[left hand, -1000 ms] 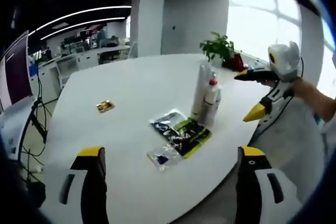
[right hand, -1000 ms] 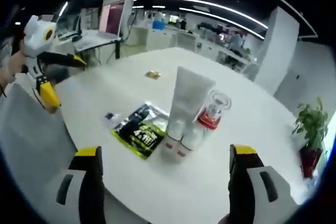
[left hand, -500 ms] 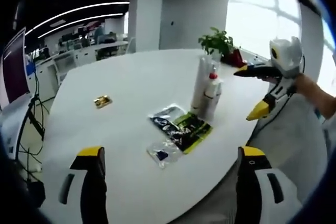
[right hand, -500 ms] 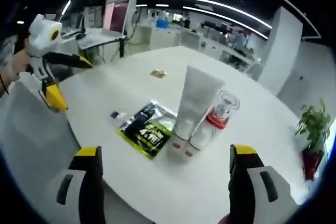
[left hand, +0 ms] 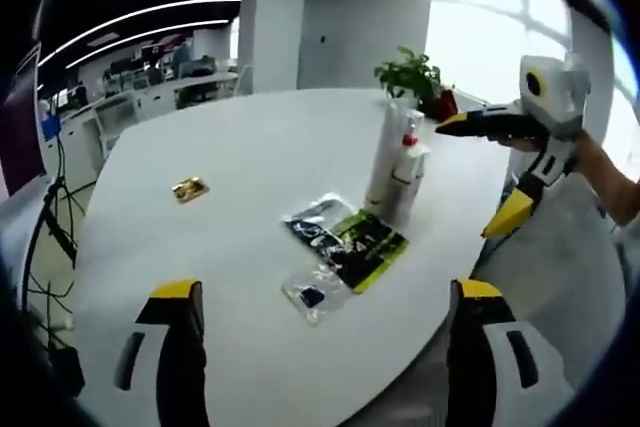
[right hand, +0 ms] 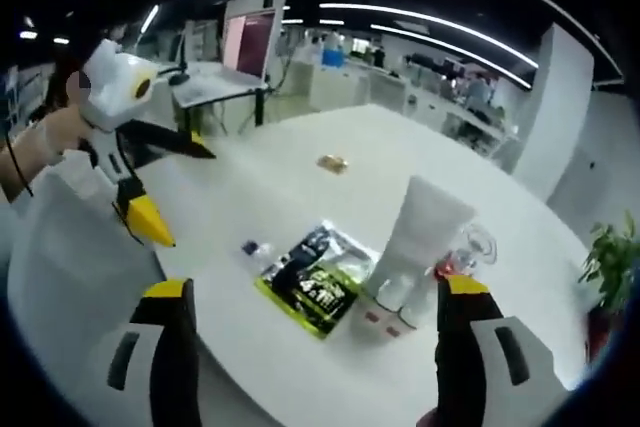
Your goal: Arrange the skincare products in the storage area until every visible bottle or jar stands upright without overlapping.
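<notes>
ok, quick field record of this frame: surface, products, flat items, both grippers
surface: white table
products: white tube standing cap down, touching a red-collared bottle, near the table's edge
flat items: black-and-green sachet lying flat beside the tube; small clear packet next to it; small gold item lying apart
left gripper: open, holding nothing, off the table's edge
right gripper: open, holding nothing, in the air beside the products
background: potted plant, office desks behind
</notes>
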Tool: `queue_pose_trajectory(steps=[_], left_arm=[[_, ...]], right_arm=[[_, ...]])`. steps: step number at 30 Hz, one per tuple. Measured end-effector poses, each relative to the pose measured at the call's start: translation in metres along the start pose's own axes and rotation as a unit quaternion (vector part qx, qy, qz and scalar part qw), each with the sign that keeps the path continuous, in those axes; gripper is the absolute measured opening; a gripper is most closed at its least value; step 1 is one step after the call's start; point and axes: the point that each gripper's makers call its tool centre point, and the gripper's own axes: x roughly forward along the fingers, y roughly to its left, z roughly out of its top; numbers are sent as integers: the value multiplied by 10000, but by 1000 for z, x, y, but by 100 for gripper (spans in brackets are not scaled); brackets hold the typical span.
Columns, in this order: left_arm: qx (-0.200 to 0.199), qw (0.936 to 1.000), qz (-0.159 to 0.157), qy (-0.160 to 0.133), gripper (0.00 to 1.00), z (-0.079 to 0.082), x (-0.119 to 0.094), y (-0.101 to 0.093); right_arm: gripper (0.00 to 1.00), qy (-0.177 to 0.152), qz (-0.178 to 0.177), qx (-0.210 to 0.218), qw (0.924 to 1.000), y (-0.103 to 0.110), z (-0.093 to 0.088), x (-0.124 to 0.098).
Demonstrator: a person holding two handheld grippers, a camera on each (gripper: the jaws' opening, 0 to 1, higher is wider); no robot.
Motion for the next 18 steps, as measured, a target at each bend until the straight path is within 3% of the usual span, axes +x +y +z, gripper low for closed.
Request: queue_pose_trajectory(steps=[13,18], left_arm=[[200,9997,-68,131,92,4,7,27],[264,9995,-90,175,87,7,14,37]], right_arm=[[99,30,586,-298,9978,27,16,36],[99,44,750,-383,9964,32,22,50]])
